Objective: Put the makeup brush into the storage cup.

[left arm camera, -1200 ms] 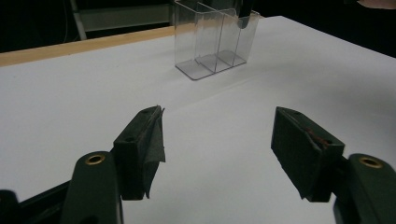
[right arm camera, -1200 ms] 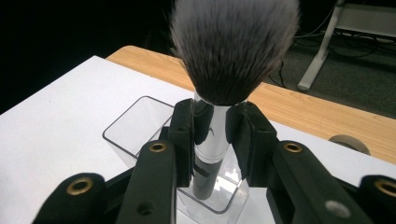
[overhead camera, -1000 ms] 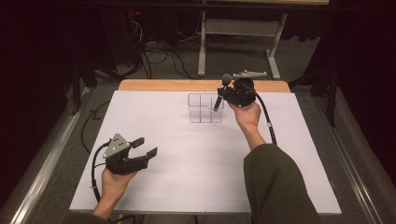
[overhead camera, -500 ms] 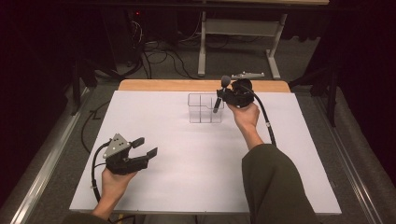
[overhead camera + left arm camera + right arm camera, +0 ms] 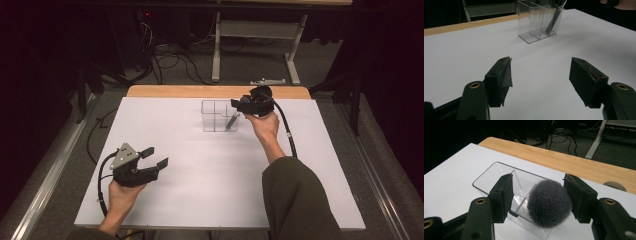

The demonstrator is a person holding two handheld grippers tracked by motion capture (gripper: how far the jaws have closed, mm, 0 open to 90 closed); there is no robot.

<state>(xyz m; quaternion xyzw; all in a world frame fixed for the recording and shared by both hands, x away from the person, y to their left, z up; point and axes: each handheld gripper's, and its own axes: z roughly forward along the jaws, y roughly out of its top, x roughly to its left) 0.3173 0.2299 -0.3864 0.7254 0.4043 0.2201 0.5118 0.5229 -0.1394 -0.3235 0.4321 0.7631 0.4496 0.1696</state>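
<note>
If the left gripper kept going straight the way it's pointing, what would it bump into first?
Probably the clear organizer, with a brush standing in it. The left gripper has bare white table ahead until there, though depth is hard to judge.

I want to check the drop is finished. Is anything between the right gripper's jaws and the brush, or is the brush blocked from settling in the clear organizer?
Nothing visible is in the way. The right gripper has just been opening; the brush stands between its parted jaws, handle down in the end compartment of the clear organizer.
</note>
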